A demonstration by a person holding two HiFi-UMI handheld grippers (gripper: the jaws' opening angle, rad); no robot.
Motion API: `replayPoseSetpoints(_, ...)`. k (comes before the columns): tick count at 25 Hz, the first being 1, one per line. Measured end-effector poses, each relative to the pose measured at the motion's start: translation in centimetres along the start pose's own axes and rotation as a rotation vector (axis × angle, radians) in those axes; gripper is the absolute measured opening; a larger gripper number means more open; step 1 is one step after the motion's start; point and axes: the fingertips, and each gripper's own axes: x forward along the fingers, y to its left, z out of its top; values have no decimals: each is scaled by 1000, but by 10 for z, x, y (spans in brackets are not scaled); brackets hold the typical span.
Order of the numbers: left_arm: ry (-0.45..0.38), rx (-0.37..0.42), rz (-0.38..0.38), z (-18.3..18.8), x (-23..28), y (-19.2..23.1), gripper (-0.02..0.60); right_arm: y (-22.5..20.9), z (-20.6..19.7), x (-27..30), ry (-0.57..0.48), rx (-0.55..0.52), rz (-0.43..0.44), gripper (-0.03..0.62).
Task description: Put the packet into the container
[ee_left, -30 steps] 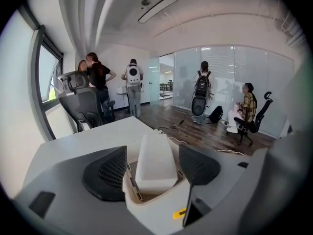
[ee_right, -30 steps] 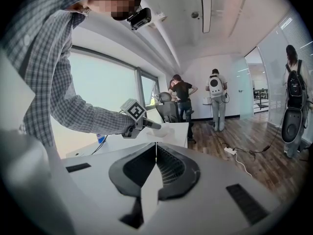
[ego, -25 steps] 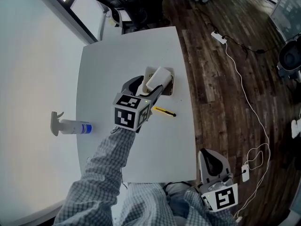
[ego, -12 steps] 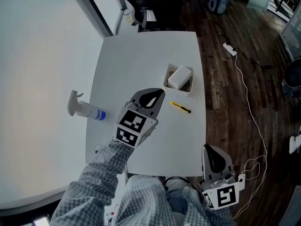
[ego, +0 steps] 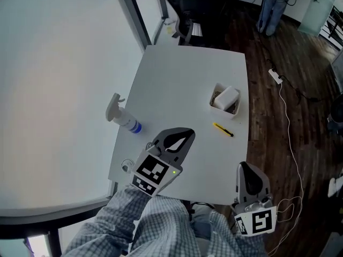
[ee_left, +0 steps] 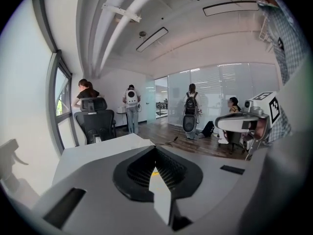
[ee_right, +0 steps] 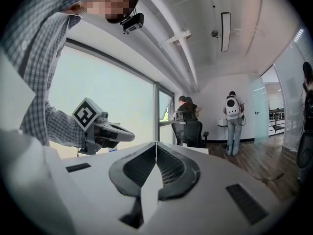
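Closest to me, the left gripper [ego: 189, 134] hangs over the near part of the tabletop [ego: 182, 79]. Its jaws are pressed fully together with nothing between them, which its own view shows plainly. My checked sleeve [ego: 126, 218] runs back from it toward the bottom of the head view. The right gripper [ego: 243, 166] sits lower and off to the right of the left one, past the near right corner of the tabletop and over the dark wood floor [ego: 278, 143]. It too is closed tight and carries nothing.

Just ahead and to the right of the left gripper lies a yellow pen [ego: 222, 129], flat on the tabletop and apart from everything else. To the left of that gripper, near the tabletop's left edge, a spray bottle [ego: 122, 116] lies on its side with its trigger end pointing away from me.

Farther ahead and to the right of the left gripper, beyond the pen, the container [ego: 216, 105] stands near the right edge of the tabletop. The white packet [ego: 227, 96] is inside it, its top showing above the rim, well clear of both grippers.

Past the far edge of the tabletop a black office chair [ego: 201, 7] faces the window wall. To the right of the tabletop, a white cable [ego: 289, 122] trails across the floor from a power strip [ego: 275, 76]. A person [ego: 270, 7] stands farther back in the room.
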Motion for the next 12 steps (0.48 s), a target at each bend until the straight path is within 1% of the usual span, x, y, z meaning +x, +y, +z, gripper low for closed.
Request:
replayPoseSetpoints(6,-1,-55,76,-12,-38,-1,8,8,8,10,-6,-37,28,15)
replayPoseSetpoints(9,-14,-86,83,-15,-52,-9,8,16,10,15,0,-50,52,15)
replayPoseSetpoints(12,-9,-100,89,-19,-63,-13,8,25,12,22,3,-59,75,15)
